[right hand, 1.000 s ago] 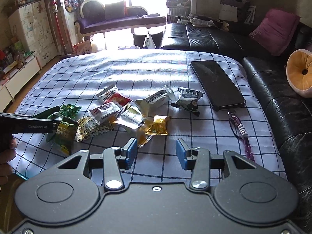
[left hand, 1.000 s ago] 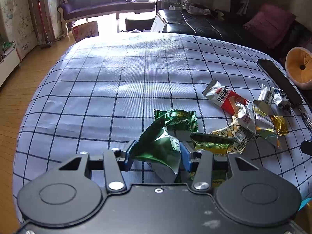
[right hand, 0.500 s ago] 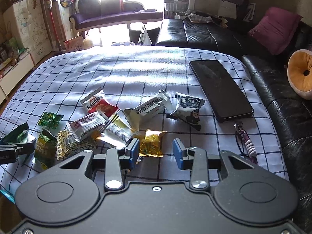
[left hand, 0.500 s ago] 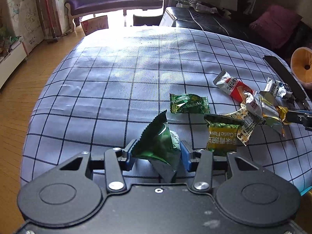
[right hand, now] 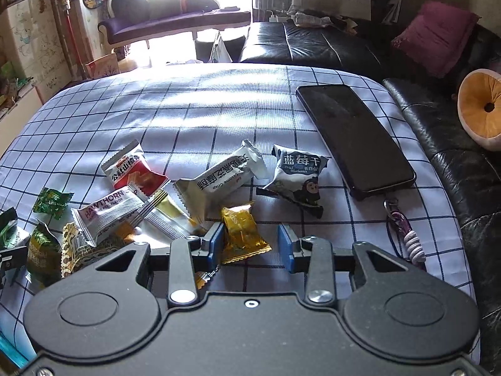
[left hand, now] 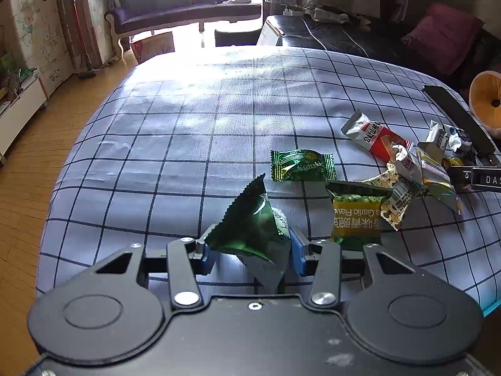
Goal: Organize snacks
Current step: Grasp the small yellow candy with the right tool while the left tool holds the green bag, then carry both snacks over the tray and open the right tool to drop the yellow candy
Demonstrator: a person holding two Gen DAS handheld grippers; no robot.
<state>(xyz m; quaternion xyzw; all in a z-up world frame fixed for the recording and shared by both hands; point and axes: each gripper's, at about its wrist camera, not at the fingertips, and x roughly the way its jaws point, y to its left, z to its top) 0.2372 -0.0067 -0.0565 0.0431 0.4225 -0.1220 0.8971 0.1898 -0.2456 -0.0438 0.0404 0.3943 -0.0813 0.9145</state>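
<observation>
Snacks in small wrappers lie in a loose cluster on the checked cloth (right hand: 219,119): lower left to centre of the right wrist view, right half of the left wrist view.

Left gripper (left hand: 250,249): both blue pads press the sides of a dark green packet (left hand: 253,228), which stands tilted between them with its serrated edge pointing up. The jaws have just closed slightly further on it. The packet sits at lower centre of the left wrist view.

Right gripper (right hand: 250,244): the jaws have been closing within the last second and now stand apart. A gold packet (right hand: 242,233) lies on the cloth between them, beside the pad on the left of the frame; clear cloth separates it from the other pad. Whether the near pad touches the wrapper cannot be told.

Positions, left wrist view:
- A green candy (left hand: 302,166) lies flat at centre, apart from the pile.
- A green garlic-flavour packet (left hand: 357,216) lies just right of the held packet.
- A red-and-white packet (left hand: 374,136) lies at upper right of the cluster.

Positions, right wrist view:
- A hawthorn packet (right hand: 106,213) lies at left centre, overlapping neighbouring wrappers.
- A sesame crisp packet (right hand: 222,178) lies at centre.
- A blueberry packet (right hand: 297,175) lies just right of it.
- A phone (right hand: 353,134) lies face up at upper right, with a strap (right hand: 407,235) at its near end.
</observation>
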